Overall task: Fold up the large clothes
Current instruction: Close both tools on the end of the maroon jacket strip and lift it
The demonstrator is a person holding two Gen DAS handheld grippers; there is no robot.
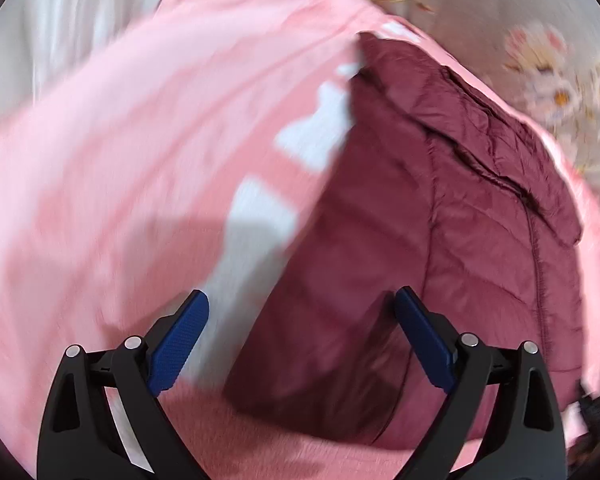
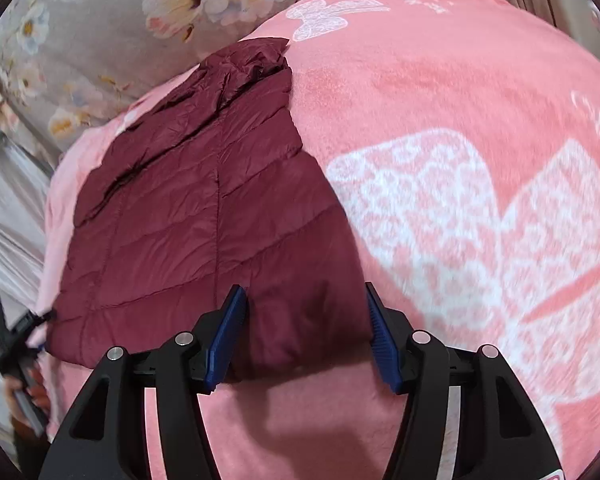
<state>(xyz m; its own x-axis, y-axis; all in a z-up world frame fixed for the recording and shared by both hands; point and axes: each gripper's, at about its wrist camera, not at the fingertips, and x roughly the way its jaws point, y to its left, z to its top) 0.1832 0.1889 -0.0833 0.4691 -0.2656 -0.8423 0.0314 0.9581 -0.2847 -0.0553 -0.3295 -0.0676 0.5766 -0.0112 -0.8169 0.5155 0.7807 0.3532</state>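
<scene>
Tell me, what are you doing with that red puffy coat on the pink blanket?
A person is folding a dark red puffy jacket on a pink blanket with white bows, holding tongs in each hand. The jacket lies flat, already folded into a narrow shape. The right tongs hover open over its near edge, and the left tongs are open too, above its other near corner. Neither is gripping the jacket right now.

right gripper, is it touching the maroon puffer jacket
Cannot tell. In the right wrist view the right gripper has open jaws straddling the edge of the maroon puffer jacket, but no plain gap or contact shows.
</scene>
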